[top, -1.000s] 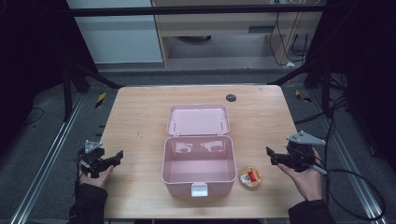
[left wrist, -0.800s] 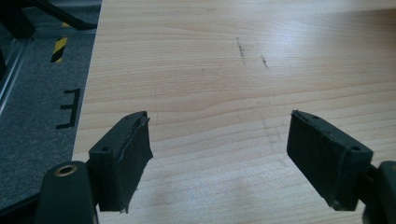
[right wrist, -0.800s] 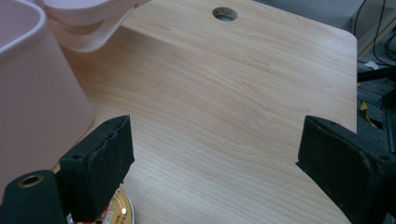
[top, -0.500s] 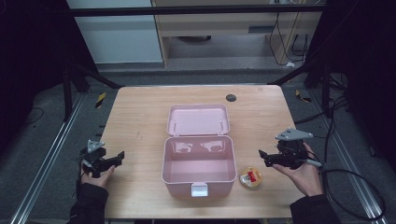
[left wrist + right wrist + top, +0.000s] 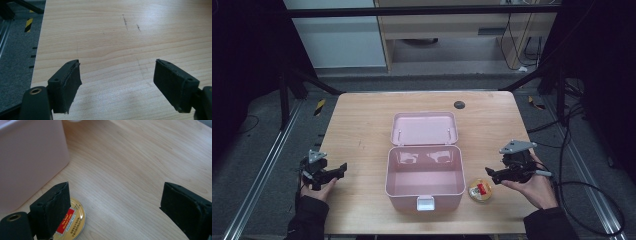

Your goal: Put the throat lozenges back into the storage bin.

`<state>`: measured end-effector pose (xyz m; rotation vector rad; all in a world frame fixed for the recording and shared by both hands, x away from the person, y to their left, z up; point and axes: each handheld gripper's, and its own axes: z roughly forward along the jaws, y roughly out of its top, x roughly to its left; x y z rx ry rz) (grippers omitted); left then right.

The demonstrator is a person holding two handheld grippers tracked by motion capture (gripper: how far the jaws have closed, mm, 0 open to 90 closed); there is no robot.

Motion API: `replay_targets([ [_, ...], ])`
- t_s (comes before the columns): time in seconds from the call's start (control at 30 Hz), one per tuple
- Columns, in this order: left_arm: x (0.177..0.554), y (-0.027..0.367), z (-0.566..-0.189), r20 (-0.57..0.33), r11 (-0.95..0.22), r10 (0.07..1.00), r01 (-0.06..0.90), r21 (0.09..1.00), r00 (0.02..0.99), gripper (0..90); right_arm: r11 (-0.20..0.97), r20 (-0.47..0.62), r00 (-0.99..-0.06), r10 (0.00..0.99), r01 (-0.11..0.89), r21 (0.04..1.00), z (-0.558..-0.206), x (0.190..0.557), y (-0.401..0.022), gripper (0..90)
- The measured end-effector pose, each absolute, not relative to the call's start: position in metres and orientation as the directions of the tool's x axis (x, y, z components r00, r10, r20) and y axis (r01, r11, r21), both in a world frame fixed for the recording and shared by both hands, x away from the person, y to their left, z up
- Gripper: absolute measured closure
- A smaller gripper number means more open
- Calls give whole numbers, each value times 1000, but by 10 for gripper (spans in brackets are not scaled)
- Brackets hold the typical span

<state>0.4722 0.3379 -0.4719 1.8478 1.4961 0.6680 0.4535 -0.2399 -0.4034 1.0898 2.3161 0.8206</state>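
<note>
A pink box (image 5: 402,197) stands open in the middle of the wooden table, its lid (image 5: 424,128) laid back flat and its inside bare. Just right of its front corner lies a round gold tin (image 5: 480,190) with a red label. My right gripper (image 5: 490,175) hovers low beside that tin, pointing left. Its jaws have just been opening and hold nothing. In the right gripper view the tin (image 5: 71,222) sits partly behind the left finger of that gripper (image 5: 115,195), with the box wall (image 5: 30,157) at left. My left gripper (image 5: 339,171) rests open near the table's left edge, over bare wood (image 5: 117,65).
A small black round disc (image 5: 459,104) sits near the table's far edge. Grey floor (image 5: 15,50) and a metal rail lie just beyond the left edge. Cables trail over the floor at right (image 5: 592,190).
My right gripper has shifted left toward the gold tin and its jaws stand wider. The left hand and the box have stayed put.
</note>
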Motion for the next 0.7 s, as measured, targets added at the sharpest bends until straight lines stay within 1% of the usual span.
replay_targets([
  [0.7, 473, 337, -472, -8, -140, 975, 643, 753, 222, 210, 639, -124, -712, 691, 522, 566, -415, 452, -229, 92],
])
